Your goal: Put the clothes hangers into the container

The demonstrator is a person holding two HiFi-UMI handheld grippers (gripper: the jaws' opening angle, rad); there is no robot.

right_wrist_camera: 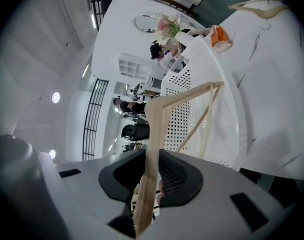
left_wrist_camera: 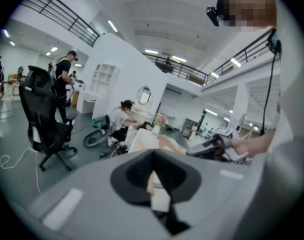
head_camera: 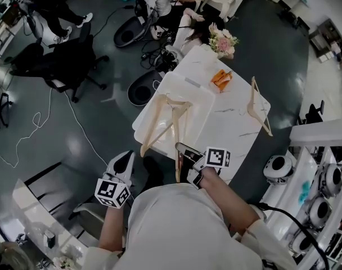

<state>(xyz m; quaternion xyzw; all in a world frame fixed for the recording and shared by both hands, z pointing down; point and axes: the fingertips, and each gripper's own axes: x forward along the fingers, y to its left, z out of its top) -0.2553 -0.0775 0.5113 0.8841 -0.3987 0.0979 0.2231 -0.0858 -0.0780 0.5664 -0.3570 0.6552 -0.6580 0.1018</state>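
One hanger (right_wrist_camera: 154, 134) is clamped by one arm in the right tongs (right_wrist_camera: 151, 184) and reaches over the container (head_camera: 202, 103), not yet let go. A second hanger (head_camera: 262, 117) lies on the tabletop (head_camera: 233, 122), well clear of the container, so neither seems stowed. The left tongs (left_wrist_camera: 154, 176) stand narrowly apart and empty. Only the head view shows the second hanger. Only the right gripper view shows the grip and the container's perforated wall.

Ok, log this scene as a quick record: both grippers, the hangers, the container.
right gripper: shut on a hanger
hanger: lies across the container in the head view; inside or above it, unclear
left gripper: jaws slightly apart, empty, beside the table
second hanger: flat on the table, right of the container
container: white, perforated, on the table
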